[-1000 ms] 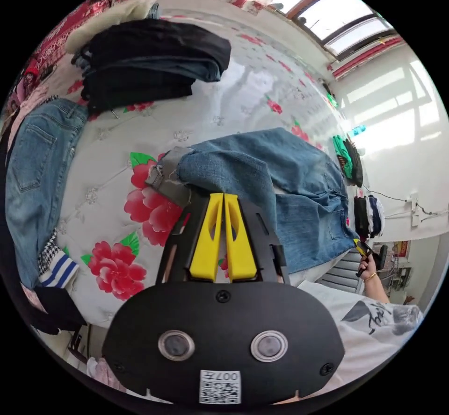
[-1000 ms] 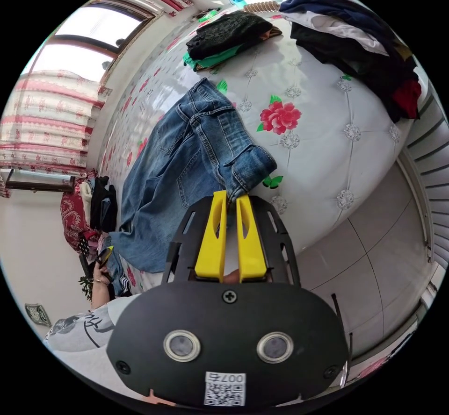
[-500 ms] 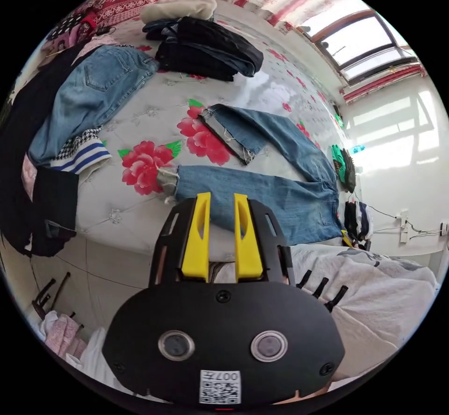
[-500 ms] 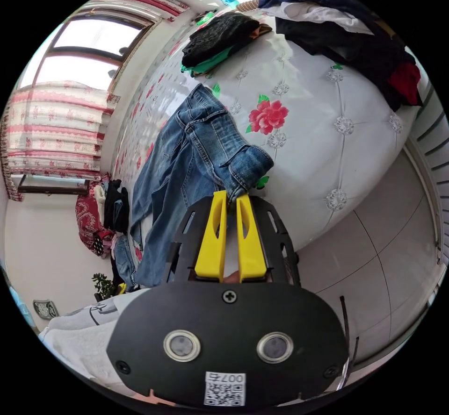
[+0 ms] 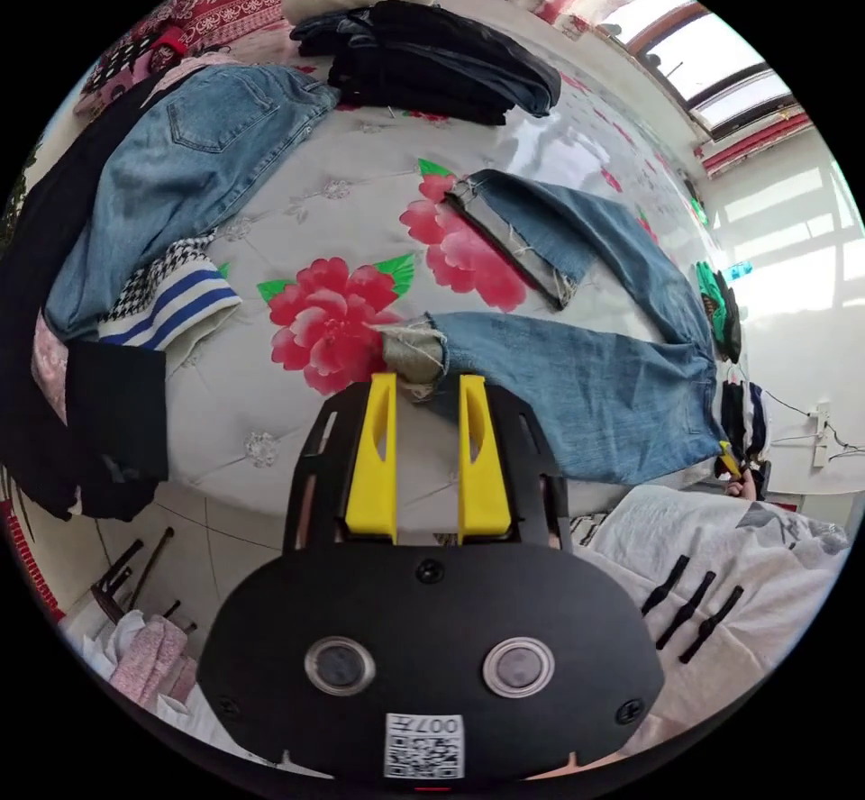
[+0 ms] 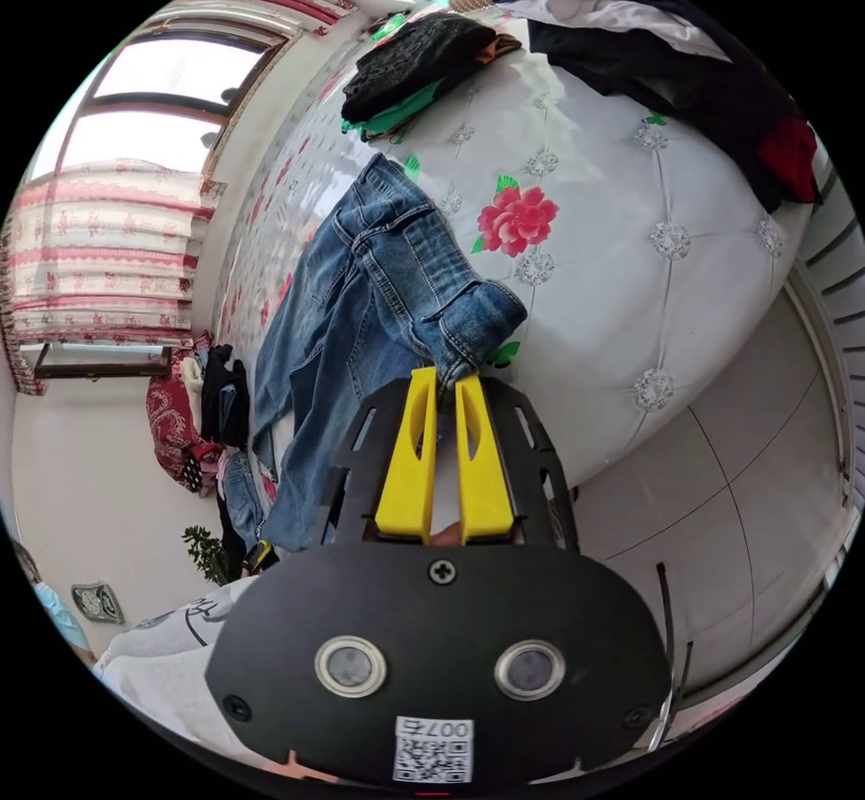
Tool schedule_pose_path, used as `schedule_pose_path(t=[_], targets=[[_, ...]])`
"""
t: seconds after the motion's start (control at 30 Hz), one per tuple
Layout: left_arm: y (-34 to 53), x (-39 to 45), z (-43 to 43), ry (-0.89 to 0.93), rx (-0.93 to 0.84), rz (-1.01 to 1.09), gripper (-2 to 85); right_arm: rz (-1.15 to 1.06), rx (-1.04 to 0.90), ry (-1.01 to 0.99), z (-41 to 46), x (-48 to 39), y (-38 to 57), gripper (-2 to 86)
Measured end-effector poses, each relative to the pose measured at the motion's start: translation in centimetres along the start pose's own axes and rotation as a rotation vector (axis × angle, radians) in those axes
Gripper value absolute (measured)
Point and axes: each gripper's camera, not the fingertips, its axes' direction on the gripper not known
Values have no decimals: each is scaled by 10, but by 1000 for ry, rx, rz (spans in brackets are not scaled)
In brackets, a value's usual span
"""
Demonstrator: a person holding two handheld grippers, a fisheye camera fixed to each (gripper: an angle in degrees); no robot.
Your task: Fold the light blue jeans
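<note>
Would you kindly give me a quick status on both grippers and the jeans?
Left gripper open at the near leg's cuff. Right gripper shut on the jeans waistband. Legs spread flat; nothing in the way.

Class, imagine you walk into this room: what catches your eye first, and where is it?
The light blue jeans spread across the flowered bed, legs apart. The right gripper pinches their waistband at the bed's edge; the left gripper stands open at a frayed hem. Dark folded clothes are stacked beyond.
</note>
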Motion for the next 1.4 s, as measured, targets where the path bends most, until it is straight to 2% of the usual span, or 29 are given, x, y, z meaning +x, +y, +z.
schedule_pose_path(t=[0.07, 0.17, 0.23, 0.33, 0.5, 0.67, 0.77, 0.8, 1.0, 1.13, 1.2, 1.3, 1.4], targets=[[-24, 33, -2, 20, 37, 88, 88, -9, -3, 23, -1, -6, 0, 1], [-56, 97, 21, 34, -47, 271, 106, -9, -5, 59, 1, -16, 1, 1], [-63, 114, 34, -13, -93, 309, 101, -1, -2, 69, 1, -22, 4, 1], [-53, 99, 26, -26, -60, 275, 102, 6, 11, 74, 0, -26, 9, 2], [-10, 15, -10, -94, 36, 214, 106, 27, 25, 69, 1, -25, 18, 2], [-13, -16, 7, -37, 24, 313, 129, 64, 41, 60, 5, -22, 20, 2], [-32, -26, 37, 15, -84, 289, 118, 58, 30, 83, 7, -25, 18, 2], [-39, -29, 43, 56, -125, 257, 90, 52, 21, 94, 8, -26, 16, 2], [-58, -47, -12, 197, -100, 160, 50, 24, -24, 89, 4, -36, -4, 1], [-95, -47, -70, 319, -58, 171, 49, -88, 1, -67, -16, -78, -47, 1], [-116, -33, -115, 360, -24, 247, 50, -185, 45, -103, -33, -111, -62, 0], [-115, -28, -153, 285, -25, 338, 50, -366, 136, -146, -69, -153, -71, 1], [-93, -66, -142, 216, -77, 193, 50, -468, 145, -123, -79, -156, -66, 1]])
